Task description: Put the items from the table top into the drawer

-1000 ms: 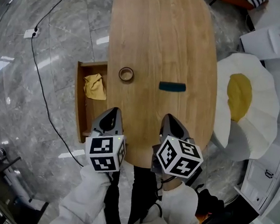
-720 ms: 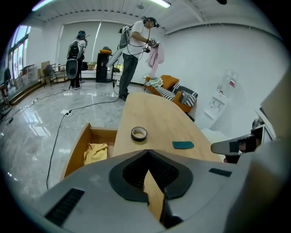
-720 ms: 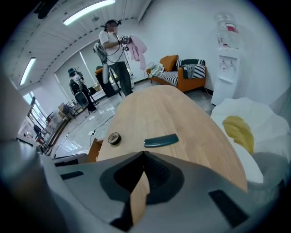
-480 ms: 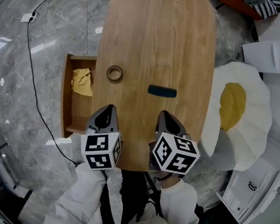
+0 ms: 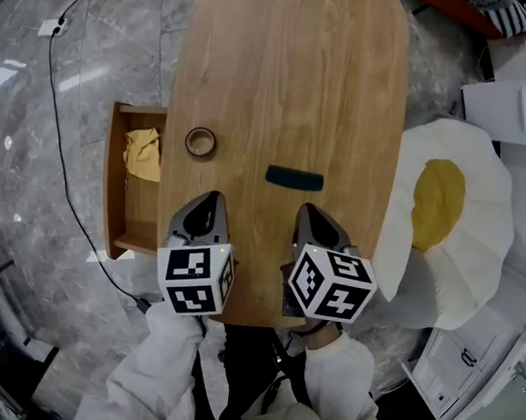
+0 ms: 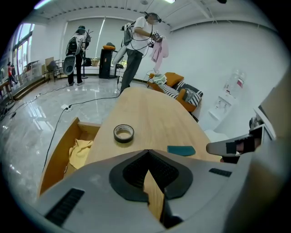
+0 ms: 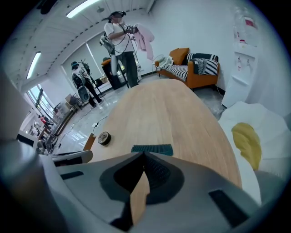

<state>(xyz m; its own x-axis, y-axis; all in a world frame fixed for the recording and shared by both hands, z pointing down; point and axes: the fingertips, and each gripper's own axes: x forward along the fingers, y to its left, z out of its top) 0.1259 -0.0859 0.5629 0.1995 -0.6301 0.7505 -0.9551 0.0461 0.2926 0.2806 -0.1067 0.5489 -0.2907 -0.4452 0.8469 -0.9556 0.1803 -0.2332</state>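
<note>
The table (image 5: 293, 70) was light wood with a smooth, matt grain, and the drawer (image 5: 111, 191) was of like wood. The yellow cloth (image 5: 143, 153) looked soft and crumpled. The grey stone floor (image 5: 31, 139) shone glossy.

Tape roll (image 5: 200, 141) on table (image 5: 294, 61), perhaps a brush (image 5: 294, 177) right of it, cloth (image 5: 143, 153) in drawer (image 5: 114, 191) at table's left

White sleeves (image 5: 159, 374), grey left gripper (image 5: 213, 198), right gripper (image 5: 306, 210), marker cubes (image 5: 196, 277)

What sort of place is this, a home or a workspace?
Probably an open studio or lab hall rather than a home: a wide polished marble floor, people standing about wearing gear, and an orange sofa at the far wall.
</note>
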